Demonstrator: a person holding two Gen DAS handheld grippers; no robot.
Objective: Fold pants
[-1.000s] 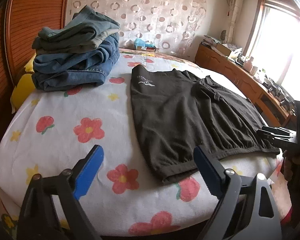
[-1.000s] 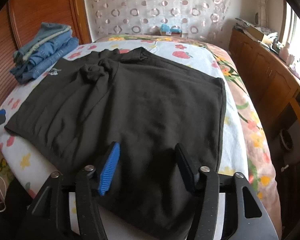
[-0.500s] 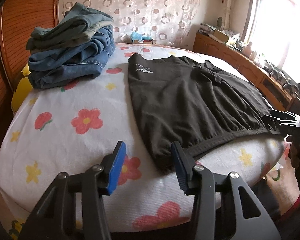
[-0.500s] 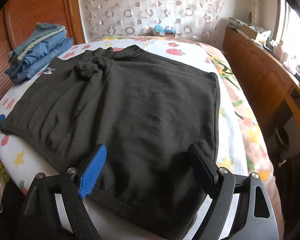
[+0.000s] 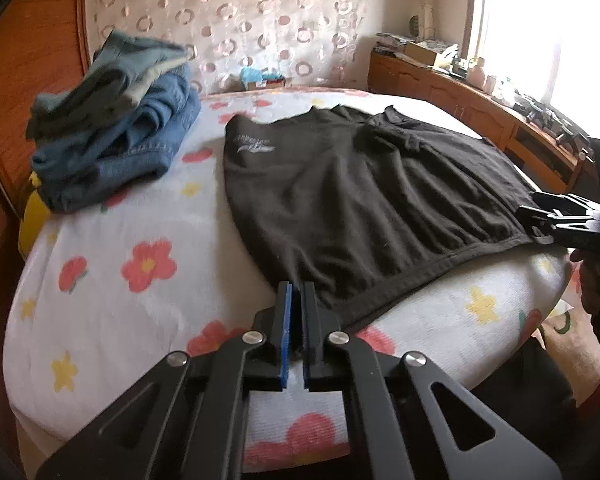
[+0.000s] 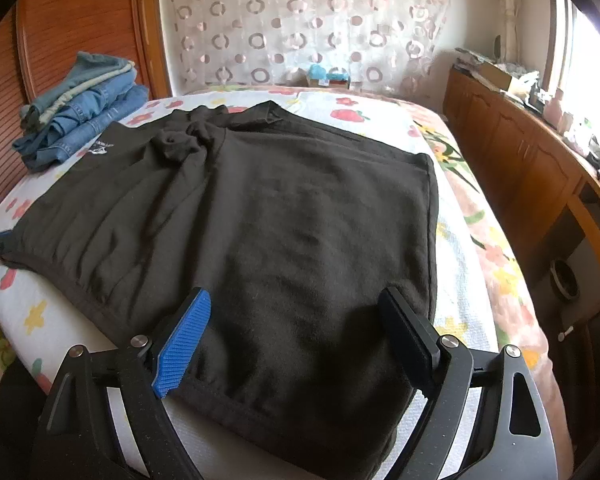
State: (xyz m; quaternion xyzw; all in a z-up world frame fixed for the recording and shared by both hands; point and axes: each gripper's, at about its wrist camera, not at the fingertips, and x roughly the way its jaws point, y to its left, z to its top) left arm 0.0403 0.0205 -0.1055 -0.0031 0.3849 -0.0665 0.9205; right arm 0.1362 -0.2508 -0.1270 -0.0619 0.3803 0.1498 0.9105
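Observation:
Dark pants (image 5: 360, 196) lie spread flat on a flowered bed (image 5: 112, 264), waistband toward me; they also fill the right wrist view (image 6: 284, 232). My left gripper (image 5: 298, 290) is shut, its tips at the left corner of the waistband; whether cloth lies between the pads is hidden. My right gripper (image 6: 296, 312) is open, its fingers straddling the waistband at the right side, low over the cloth. It shows at the right edge of the left wrist view (image 5: 560, 220).
A stack of folded jeans (image 5: 112, 140) sits at the bed's far left by the wooden headboard (image 6: 80, 32). A wooden sideboard (image 6: 540, 168) with clutter runs along the right wall under the window. A patterned curtain (image 6: 300, 20) hangs behind.
My left gripper closed from wide open to shut and moved in to the waistband's left corner. My right gripper opened wider and stayed over the right side of the waistband.

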